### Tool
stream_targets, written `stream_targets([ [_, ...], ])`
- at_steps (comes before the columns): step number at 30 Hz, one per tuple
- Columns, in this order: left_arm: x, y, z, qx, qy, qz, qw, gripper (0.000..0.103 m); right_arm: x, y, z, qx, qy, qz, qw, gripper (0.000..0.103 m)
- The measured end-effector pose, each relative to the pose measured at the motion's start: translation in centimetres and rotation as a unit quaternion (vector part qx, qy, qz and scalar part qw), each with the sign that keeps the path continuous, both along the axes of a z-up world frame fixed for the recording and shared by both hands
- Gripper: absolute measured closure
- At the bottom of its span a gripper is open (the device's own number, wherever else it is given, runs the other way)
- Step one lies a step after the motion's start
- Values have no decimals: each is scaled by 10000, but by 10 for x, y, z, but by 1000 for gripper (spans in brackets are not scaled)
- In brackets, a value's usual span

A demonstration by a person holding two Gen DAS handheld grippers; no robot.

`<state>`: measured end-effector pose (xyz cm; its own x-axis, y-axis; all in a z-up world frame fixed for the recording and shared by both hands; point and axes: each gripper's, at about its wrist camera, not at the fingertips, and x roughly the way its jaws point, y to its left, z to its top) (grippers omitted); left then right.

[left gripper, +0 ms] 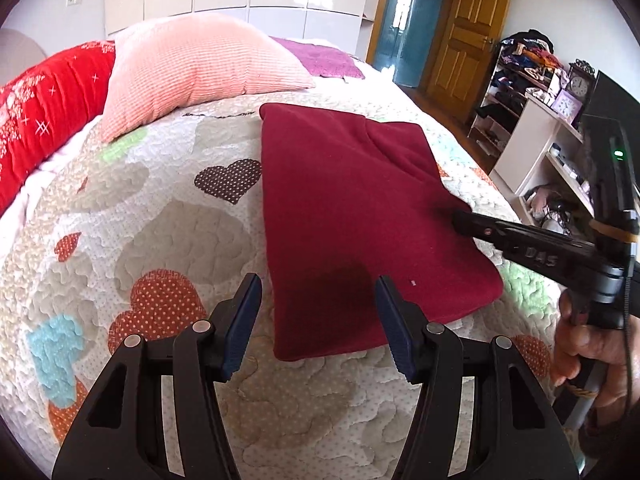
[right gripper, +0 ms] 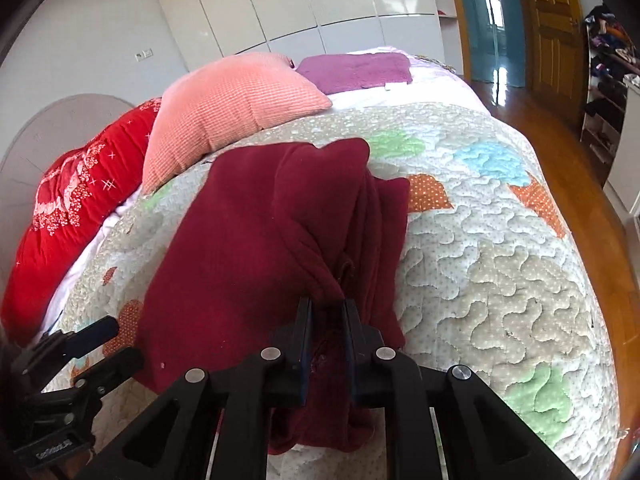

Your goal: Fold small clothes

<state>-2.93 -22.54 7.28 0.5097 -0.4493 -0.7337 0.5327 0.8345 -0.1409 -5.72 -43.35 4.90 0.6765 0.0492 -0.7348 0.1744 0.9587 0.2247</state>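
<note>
A dark red garment (left gripper: 352,216) lies partly folded on the quilted bedspread (left gripper: 160,240). My left gripper (left gripper: 318,292) is open and empty, just above the garment's near edge. My right gripper (right gripper: 328,312) is shut on a bunched fold of the dark red garment (right gripper: 248,248) at its right side. In the left wrist view the right gripper (left gripper: 460,222) reaches in from the right and touches the garment's right edge. The left gripper (right gripper: 102,336) shows at the lower left of the right wrist view.
A pink pillow (left gripper: 200,68), a red pillow (left gripper: 48,116) and a purple cloth (left gripper: 320,58) lie at the head of the bed. Shelves with clutter (left gripper: 532,92) and a wooden door (left gripper: 468,28) stand to the right, past the bed's edge.
</note>
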Motion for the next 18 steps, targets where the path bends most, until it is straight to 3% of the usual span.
stream_targets([
  [2, 6, 5, 2, -263, 158, -25, 9995, 43, -5, -2, 3, 69, -66, -19, 10000, 90],
  [3, 9, 8, 3, -430, 247, -44, 9988, 37, -7, -4, 5, 153, -161, -28, 9997, 90],
  [5, 18, 14, 2, -771, 427, 48, 9961, 26, -12, -8, 4, 193, -194, -198, 9994, 64],
  [6, 22, 15, 2, -880, 478, 77, 9949, 26, -13, -10, 2, 202, -207, -317, 9991, 39],
  [7, 24, 14, 1, -926, 516, 75, 9943, 26, -15, -15, -1, 313, -299, -420, 9982, 31],
  [12, 47, 4, -19, -820, 881, 153, 9926, 26, -1, -34, -24, 1251, -235, -316, 9914, 31],
  [17, 69, -7, -42, -1294, 1569, 81, 9791, 25, 19, -46, -43, 1847, -310, -246, 9820, 28],
  [18, 71, -9, -45, -1367, 1606, 90, 9775, 24, 21, -45, -43, 1839, -312, -220, 9822, 33],
])
